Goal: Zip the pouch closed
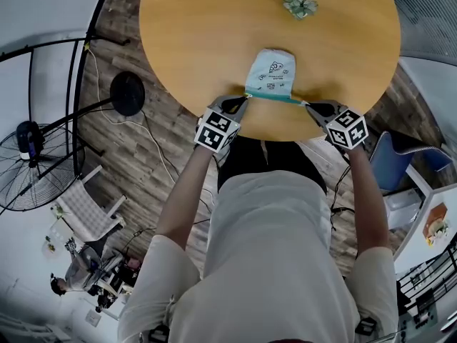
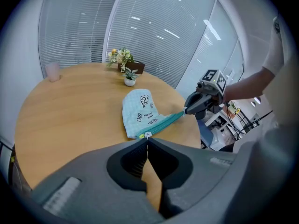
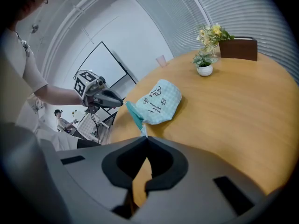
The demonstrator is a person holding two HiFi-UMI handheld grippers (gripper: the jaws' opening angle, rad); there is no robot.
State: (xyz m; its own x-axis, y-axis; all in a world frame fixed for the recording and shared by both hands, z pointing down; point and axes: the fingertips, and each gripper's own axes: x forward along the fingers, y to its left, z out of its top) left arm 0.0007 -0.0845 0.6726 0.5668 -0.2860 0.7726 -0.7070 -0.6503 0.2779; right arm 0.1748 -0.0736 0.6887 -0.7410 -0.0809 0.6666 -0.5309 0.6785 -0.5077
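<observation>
**Pale-blue checked pouch, gripped at both zipper ends**

Pale-blue pouch (image 1: 271,73) lies flat on the round wooden table (image 1: 186,34), with its teal zipper (image 1: 275,97) along the table's near edge. Its contents are not visible. The left gripper (image 1: 244,100) is clamped on the zipper's left end, at a small white tab (image 2: 147,135). The right gripper (image 1: 306,104) is clamped on the right end, and the zipper runs straight between them. A small potted plant (image 1: 300,4) stands beyond the pouch, well apart. Open wood extends left, right and beyond the pouch.
</observation>
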